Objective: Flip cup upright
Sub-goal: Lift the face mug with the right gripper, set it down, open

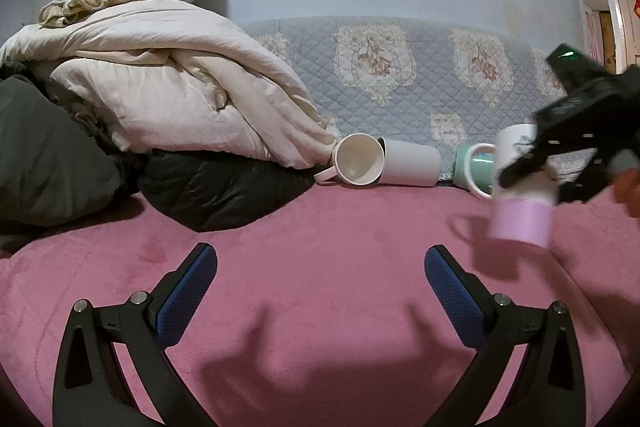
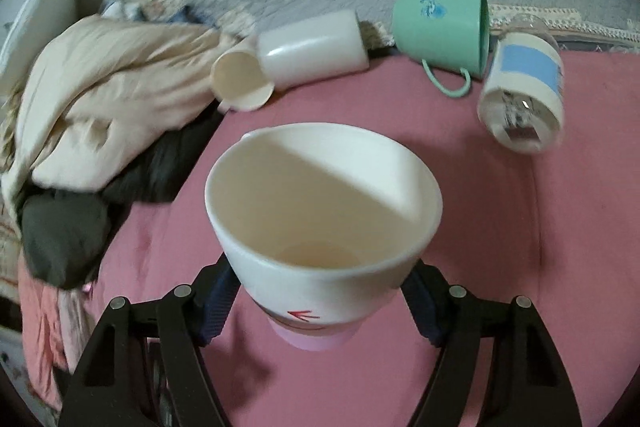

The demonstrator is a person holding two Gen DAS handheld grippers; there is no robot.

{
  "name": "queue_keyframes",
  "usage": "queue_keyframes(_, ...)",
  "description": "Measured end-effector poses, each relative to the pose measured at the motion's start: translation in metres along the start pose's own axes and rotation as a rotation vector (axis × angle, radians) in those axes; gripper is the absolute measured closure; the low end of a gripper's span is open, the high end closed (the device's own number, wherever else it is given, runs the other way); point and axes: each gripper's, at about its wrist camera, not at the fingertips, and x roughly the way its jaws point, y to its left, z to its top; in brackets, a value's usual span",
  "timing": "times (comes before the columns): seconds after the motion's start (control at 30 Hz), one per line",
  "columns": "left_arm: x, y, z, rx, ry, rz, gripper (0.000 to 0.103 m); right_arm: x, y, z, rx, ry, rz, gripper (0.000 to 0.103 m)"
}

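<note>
My right gripper (image 2: 320, 299) is shut on a white cup with a pink base (image 2: 320, 211), holding it mouth-up just above the pink bedspread; the left wrist view shows this cup (image 1: 520, 219) at the right under the right gripper (image 1: 532, 167). My left gripper (image 1: 320, 271) is open and empty over the bedspread. On their sides at the back lie a cream mug (image 2: 240, 83), a white cup (image 2: 312, 47), a green mug (image 2: 440, 27) and a clear cup with a blue band (image 2: 524, 87).
A heap of beige bedding (image 1: 168, 83) and dark clothing (image 1: 220, 187) fills the left. A blue quilted cover (image 1: 400, 67) runs along the back against the wall. The pink bedspread (image 1: 320, 227) lies between the grippers and the cups.
</note>
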Motion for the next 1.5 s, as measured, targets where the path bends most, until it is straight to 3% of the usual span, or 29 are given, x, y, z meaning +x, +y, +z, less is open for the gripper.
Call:
queue_keyframes(0.13,-0.004,0.002,0.000,-0.009,-0.018,-0.013,0.000,-0.007,0.007,-0.031,-0.074,0.102,-0.014,0.027)
queue_keyframes(0.27,-0.008,0.000,0.000,0.000,-0.041,-0.019,0.000,0.006,0.009,-0.057,-0.066,0.201,0.015,0.027)
queue_keyframes(0.47,-0.009,0.000,0.000,-0.005,-0.050,-0.019,0.000,0.022,0.013,-0.061,-0.094,0.143,-0.008,0.027)
queue_keyframes(0.77,-0.008,0.002,-0.001,-0.013,-0.043,-0.020,0.000,0.033,0.024,-0.056,-0.093,-0.004,-0.030,0.026)
queue_keyframes(0.97,-0.007,0.001,-0.001,-0.005,-0.039,-0.017,0.000,0.018,0.021,-0.069,-0.088,-0.143,-0.027,0.020)
queue_keyframes(1.1,-0.007,0.001,-0.001,-0.003,-0.036,-0.016,0.000,0.009,0.012,-0.070,-0.048,-0.187,-0.020,0.020)
queue_keyframes(1.2,-0.008,0.001,0.000,-0.002,-0.036,-0.015,0.000,-0.010,0.003,-0.075,-0.033,-0.269,-0.029,0.020)
queue_keyframes(1.37,-0.007,0.001,0.000,0.001,-0.035,-0.017,0.000,-0.045,-0.014,-0.096,-0.037,-0.536,-0.183,0.019)
queue_keyframes(1.5,-0.007,-0.002,0.000,0.016,-0.032,-0.018,0.000,-0.049,-0.012,-0.120,-0.196,-0.683,-0.314,0.019)
